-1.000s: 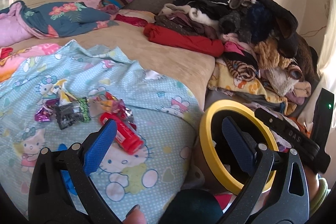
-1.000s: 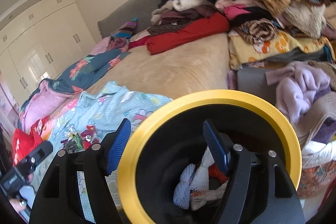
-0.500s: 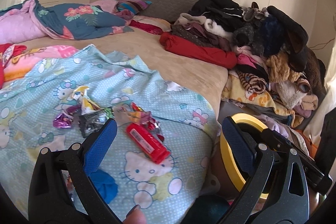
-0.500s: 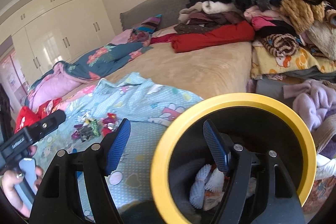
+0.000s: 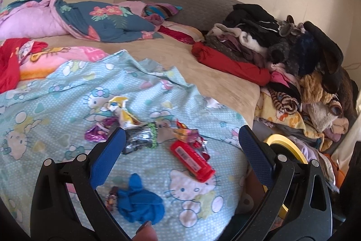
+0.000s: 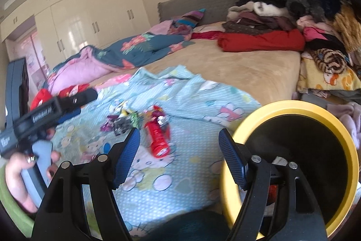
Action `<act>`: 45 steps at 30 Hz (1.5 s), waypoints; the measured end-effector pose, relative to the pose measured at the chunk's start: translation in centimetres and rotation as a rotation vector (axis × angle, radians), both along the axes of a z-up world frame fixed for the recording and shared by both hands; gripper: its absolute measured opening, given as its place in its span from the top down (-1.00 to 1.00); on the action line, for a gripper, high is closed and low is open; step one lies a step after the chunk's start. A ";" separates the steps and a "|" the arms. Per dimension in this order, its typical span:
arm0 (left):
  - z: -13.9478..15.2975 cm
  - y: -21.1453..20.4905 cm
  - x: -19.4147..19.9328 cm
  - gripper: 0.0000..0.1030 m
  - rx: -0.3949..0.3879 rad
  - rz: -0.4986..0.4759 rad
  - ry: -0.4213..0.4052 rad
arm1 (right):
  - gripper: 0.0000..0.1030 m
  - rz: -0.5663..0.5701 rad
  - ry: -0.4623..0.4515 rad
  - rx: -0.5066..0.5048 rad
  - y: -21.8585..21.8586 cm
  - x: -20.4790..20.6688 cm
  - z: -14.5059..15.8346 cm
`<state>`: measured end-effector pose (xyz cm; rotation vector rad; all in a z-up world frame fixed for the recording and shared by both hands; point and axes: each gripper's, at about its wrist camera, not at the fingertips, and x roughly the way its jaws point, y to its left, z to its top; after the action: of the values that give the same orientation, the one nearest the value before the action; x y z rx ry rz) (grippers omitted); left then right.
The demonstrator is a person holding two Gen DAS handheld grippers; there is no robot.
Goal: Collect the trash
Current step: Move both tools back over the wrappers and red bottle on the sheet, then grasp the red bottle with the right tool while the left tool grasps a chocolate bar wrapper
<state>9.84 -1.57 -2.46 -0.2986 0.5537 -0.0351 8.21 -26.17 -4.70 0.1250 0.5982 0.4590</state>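
Bed (image 5: 216, 73), tan cover, clothes pile (image 5: 282, 42) along far side. Blue cartoon sheet (image 5: 56, 110) spread over near corner. Yellow-rimmed bin (image 6: 293, 150) beside bed at right, some litter inside. Left gripper (image 5: 180, 150): fingers released, wide apart, nothing between. Right gripper (image 6: 178, 146): fingers released, empty, near bin rim. Trash on sheet: red tube (image 5: 191, 159), blue glove (image 5: 140, 202) nearest camera, foil wrappers (image 5: 140, 137) clustered beyond tube. Left hand (image 6: 22, 175) on grip handle.
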 end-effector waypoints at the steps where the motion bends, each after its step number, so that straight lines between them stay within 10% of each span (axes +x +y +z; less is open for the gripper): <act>1: 0.0 0.5 -0.1 -0.79 -0.001 0.008 -0.001 | -0.35 0.011 0.005 -0.005 0.4 0.0 -0.1; 35: -4.6 10.1 -3.3 -0.77 -0.071 0.119 0.138 | -0.35 0.127 0.125 -0.147 9.0 4.8 -4.5; 45: -8.9 10.0 -4.1 -0.09 -0.157 0.044 0.280 | -0.14 0.115 0.266 -0.165 9.9 9.2 -8.1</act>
<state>5.77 8.41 -11.35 -0.4732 0.8242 0.0066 17.41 -16.30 -12.80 -0.0066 0.9053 0.5063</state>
